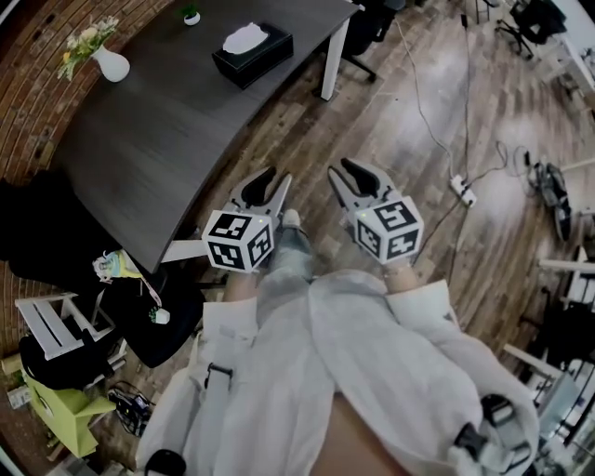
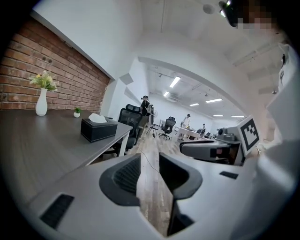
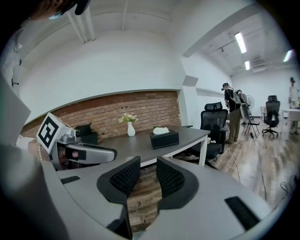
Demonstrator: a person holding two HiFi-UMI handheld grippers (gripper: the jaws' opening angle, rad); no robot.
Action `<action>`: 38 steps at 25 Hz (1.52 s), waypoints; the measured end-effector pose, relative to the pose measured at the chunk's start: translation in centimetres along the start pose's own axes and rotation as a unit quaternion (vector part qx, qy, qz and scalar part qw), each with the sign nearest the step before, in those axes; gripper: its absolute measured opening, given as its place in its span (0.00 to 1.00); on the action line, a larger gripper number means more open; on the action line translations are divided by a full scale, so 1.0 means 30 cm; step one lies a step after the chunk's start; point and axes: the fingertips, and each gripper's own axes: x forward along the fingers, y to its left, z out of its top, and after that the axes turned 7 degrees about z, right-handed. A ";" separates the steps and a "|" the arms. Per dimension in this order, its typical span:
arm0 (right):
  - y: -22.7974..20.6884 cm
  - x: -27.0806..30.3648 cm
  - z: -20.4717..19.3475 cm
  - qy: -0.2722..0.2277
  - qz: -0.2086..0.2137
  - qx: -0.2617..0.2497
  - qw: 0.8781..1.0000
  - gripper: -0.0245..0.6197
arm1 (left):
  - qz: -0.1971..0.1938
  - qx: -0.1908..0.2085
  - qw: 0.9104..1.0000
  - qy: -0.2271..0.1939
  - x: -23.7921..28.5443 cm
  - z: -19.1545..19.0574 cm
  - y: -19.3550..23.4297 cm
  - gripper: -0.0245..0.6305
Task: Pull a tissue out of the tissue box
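Observation:
A black tissue box (image 1: 252, 53) with a white tissue (image 1: 244, 38) poking out of its top stands near the far end of a dark grey table (image 1: 149, 139). Both grippers hang over the wooden floor, short of the table and well away from the box. My left gripper (image 1: 274, 183) and my right gripper (image 1: 342, 172) point forward side by side. In the left gripper view, the box (image 2: 98, 130) is far ahead at the left, and the left gripper (image 2: 150, 161) is open and empty. The right gripper view has the box (image 3: 164, 138) ahead, and the right gripper (image 3: 147, 168) is also open with nothing in it.
A white vase of flowers (image 1: 111, 63) and a small potted plant (image 1: 191, 16) stand on the table. Its white leg (image 1: 331, 65) is near the box. Cables and a power strip (image 1: 462, 190) lie on the floor at the right. Office chairs (image 3: 213, 124) and people (image 3: 230, 112) are farther off.

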 end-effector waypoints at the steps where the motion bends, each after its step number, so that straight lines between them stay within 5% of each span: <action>1: -0.025 0.037 0.027 -0.004 -0.006 -0.002 1.000 0.18 | -0.004 0.001 1.000 -0.003 0.032 0.032 0.030 0.20; 12: -0.211 0.440 0.285 -0.029 -0.041 -0.006 0.999 0.18 | -0.031 0.019 0.999 -0.014 0.317 0.327 0.379 0.20; 27: -0.319 0.636 0.334 -0.008 -0.049 -0.002 0.999 0.18 | -0.045 0.011 0.999 0.000 0.495 0.387 0.558 0.20; 38: -0.418 0.791 0.379 0.017 -0.011 -0.017 1.000 0.18 | 0.001 -0.017 1.000 -0.011 0.574 0.431 0.687 0.20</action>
